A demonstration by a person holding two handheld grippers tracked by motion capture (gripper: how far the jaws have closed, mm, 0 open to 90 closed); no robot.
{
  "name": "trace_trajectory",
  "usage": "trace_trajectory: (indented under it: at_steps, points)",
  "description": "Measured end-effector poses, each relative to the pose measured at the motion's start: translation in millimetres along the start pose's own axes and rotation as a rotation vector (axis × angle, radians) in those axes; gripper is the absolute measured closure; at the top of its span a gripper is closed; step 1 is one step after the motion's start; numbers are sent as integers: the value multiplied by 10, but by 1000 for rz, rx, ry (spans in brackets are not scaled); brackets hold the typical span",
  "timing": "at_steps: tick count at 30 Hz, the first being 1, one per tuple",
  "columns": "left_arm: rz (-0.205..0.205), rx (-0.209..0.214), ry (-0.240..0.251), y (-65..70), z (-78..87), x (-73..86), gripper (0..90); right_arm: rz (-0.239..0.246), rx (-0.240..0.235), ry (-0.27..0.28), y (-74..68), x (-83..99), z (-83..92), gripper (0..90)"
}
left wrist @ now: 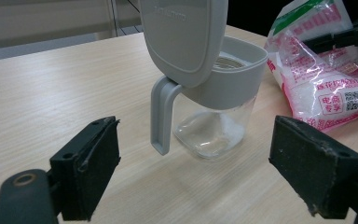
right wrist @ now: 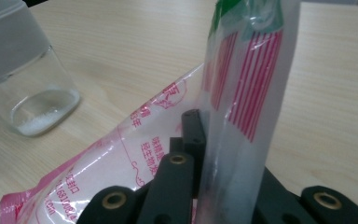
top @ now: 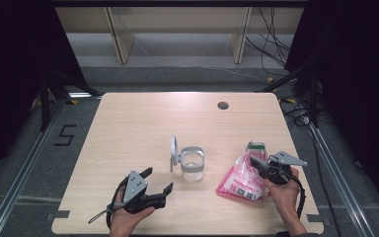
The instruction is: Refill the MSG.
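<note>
Nearest, at the table's (top: 128, 118) front left: left tongs (top: 158, 180), black with a grey three-cornered plate, held in a hand, jaws spread wide, gripping nothing, touching nothing. Blocky, matt black pads (left wrist: 91, 170) with scuffed edges in the left gripper view, framing the jar beyond them with bare wood between.

Front right, about as near: right tongs (top: 254, 163), closed tight on the upper edge of a soft, crinkly clear-plastic bag with pink and red print and a green top (top: 240, 177). In the right gripper view, film pinched between the black jaws and drawn up into a tall, thin fold with red stripes; rest of the bag slumped on the table, full of white grains. Bag body lying just left of and partly under these tongs, near the front right edge.

A little farther, mid-table between both tongs: small clear glass jar with a smooth grey plastic collar, handle and hinged lid (top: 192, 164), upright, lid (top: 174, 153) flipped open and standing on the left side, a thin layer of white grains at the bottom. Jar well apart from the left tongs, near the bag but not touching it.

Underneath: pale wood-grain laminate, matt, rounded corners. Far side right of centre: small dark round grommet (top: 222, 105) set in the top.
</note>
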State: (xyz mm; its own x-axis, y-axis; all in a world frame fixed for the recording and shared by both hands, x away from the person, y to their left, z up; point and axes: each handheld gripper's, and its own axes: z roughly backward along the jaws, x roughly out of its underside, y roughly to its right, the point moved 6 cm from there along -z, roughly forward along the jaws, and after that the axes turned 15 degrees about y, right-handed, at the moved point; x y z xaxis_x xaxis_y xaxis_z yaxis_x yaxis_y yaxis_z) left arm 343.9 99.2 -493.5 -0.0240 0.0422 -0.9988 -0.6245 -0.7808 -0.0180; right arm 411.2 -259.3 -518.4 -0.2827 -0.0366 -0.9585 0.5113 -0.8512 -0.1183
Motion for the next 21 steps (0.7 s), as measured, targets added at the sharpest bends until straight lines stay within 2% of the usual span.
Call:
trace_trajectory:
  at_steps: [1, 2, 3, 4, 5, 6, 7, 9, 10, 11, 12, 13, 14, 15, 16, 19, 20, 21]
  points:
    - [-8, 1, 0, -7, -1, -3, 151, -9, 4, 9, -28, -13, 4, 900]
    - [-4, -2, 1, -6, 1, -2, 151, 39, -7, 22, -9, -33, -4, 900]
    - [-4, -3, 1, -6, 3, -1, 151, 43, -15, 32, -29, -53, 1, 900]
    - [-7, -1, 1, -9, 3, -1, 151, 0, -21, 41, -86, -74, 24, 900]
    - [19, -12, 1, 7, 6, 6, 151, 8, -26, 48, -100, -93, 34, 900]
    - [30, -16, -1, 13, 8, 11, 151, 55, -48, 77, -101, -124, 22, 900]
    - [19, -6, 0, 8, 4, 10, 151, 66, -40, 62, -147, -131, 51, 900]
    - [25, -9, -2, 12, 4, 17, 151, 117, -59, 85, -183, -174, 52, 900]
    - [19, 2, 5, 5, -5, 19, 151, 105, -74, 108, -215, -222, 86, 900]
    - [8, 4, 5, -5, -5, 19, 151, 105, -74, 108, -215, -222, 86, 900]
    - [36, -7, 5, 9, -3, 28, 151, 92, -83, 122, -237, -246, 106, 900]
    - [37, -10, 8, 8, -8, 27, 151, 89, -91, 133, -263, -272, 127, 900]
    - [29, -16, -8, 3, 7, 29, 151, 105, -104, 155, -284, -302, 131, 900]
    - [32, -15, -4, 9, 3, 29, 151, 104, -109, 156, -306, -331, 153, 900]
    - [-2, -2, -8, -8, 2, 26, 151, 113, -122, 168, -336, -355, 161, 900]
    - [-5, -2, -10, 2, 1, 35, 152, 107, -141, 179, -436, -413, 195, 900]
    - [5, -2, -4, 13, -6, 40, 152, 132, -150, 193, -444, -439, 192, 900]
    - [10, -1, -3, 21, -11, 46, 152, 112, -155, 188, -479, -450, 209, 900]
